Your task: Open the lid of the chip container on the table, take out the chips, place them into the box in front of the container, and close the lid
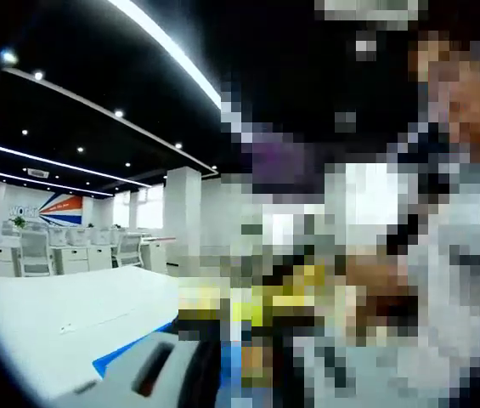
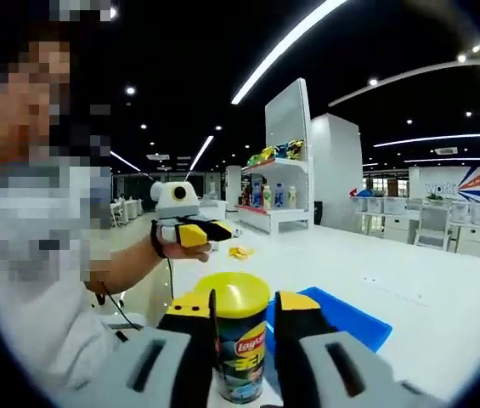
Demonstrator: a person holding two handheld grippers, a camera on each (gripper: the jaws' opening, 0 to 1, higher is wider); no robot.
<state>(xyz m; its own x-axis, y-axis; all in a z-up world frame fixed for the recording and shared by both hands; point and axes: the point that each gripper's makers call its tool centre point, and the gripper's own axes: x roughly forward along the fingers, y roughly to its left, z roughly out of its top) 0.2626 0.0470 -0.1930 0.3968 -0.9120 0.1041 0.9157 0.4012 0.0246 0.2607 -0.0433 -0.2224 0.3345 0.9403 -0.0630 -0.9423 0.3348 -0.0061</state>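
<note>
A chip can [image 2: 240, 357] with a yellow lid [image 2: 233, 294] stands upright between the two jaws of my right gripper [image 2: 241, 316]. Both yellow-tipped jaws press against its sides, and the lid is on. A flat blue box [image 2: 341, 319] lies on the white table [image 2: 418, 289] just behind the can, to the right. A person's hand holds my left gripper [image 2: 210, 231] in the air farther back, its yellow and black jaws pointing right. Beyond it a small yellow heap [image 2: 240, 252] that looks like chips lies on the table. In the left gripper view a corner of the blue box [image 1: 125, 357] shows beside one grey jaw.
The person holding the grippers stands at the table's left side. A white shelf unit [image 2: 278, 170] with bottles and packets rises behind the table. White desks and chairs [image 1: 53, 251] fill the far room. The table [image 1: 70, 314] stretches wide and white.
</note>
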